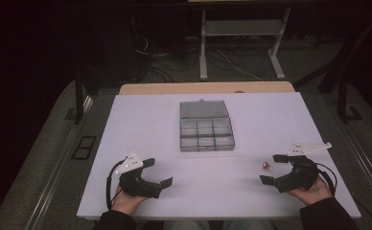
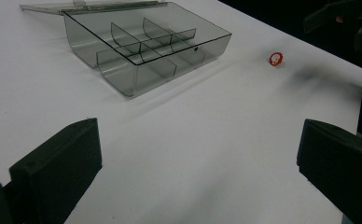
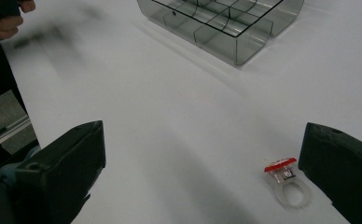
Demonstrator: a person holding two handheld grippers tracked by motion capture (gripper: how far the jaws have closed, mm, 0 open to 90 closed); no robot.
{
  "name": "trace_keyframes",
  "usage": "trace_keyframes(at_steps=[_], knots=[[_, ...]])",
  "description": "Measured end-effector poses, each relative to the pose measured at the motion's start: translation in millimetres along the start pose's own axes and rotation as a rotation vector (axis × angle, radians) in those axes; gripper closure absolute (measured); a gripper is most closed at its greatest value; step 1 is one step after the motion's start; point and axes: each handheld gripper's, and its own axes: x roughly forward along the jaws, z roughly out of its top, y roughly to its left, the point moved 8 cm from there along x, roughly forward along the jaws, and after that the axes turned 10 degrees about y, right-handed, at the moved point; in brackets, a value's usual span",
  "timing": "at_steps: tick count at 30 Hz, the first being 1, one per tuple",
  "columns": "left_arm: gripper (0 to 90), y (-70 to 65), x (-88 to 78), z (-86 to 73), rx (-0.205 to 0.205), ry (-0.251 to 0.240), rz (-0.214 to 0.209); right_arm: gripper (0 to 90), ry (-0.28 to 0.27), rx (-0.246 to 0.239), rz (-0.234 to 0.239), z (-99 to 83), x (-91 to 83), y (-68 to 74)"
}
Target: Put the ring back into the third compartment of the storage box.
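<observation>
Smoky clear plastic makes up the one box [image 1: 206, 125] on the white table [image 1: 141, 124], its lid folded flat behind it and six compartments counted from above. One small ring [image 1: 267, 166] with a red top lies toward the box's near right, just beside the right gripper [image 1: 273, 168]. The left gripper [image 1: 158, 173] sits toward the box's near left. Both grippers are spread wide, grasping nothing. Close up, the right gripper view shows the ring's [image 3: 288, 184] clear band, which the high view blurs.
</observation>
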Motion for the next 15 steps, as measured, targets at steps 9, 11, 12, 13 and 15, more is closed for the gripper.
trace_keyframes(at_steps=[9, 11, 12, 13, 15], knots=[[0.0, -0.5, 0.6, 0.1, 0.0, 0.0, -0.002, 0.0, 0.023, -0.002, -0.012, 3.7, -4.6, -10.6], [0.0, -0.5, 0.7, -0.1, 0.002, 0.002, -0.003, 0.0, 0.031, -0.002, -0.016, 4.3, -4.8, -13.4], [0.0, -0.5, 0.8, -0.1, 0.003, 0.003, -0.002, 0.0, 0.034, 0.0, -0.016, 4.6, -4.8, -14.5], [0.0, -0.5, 0.8, -0.1, 0.003, 0.003, -0.002, 0.0, 0.039, -0.002, -0.014, 4.7, -4.9, -15.8], [0.0, -0.5, 0.9, -0.1, 0.004, 0.004, -0.003, 0.0, 0.042, 0.002, -0.015, 5.0, -4.7, -18.0]])
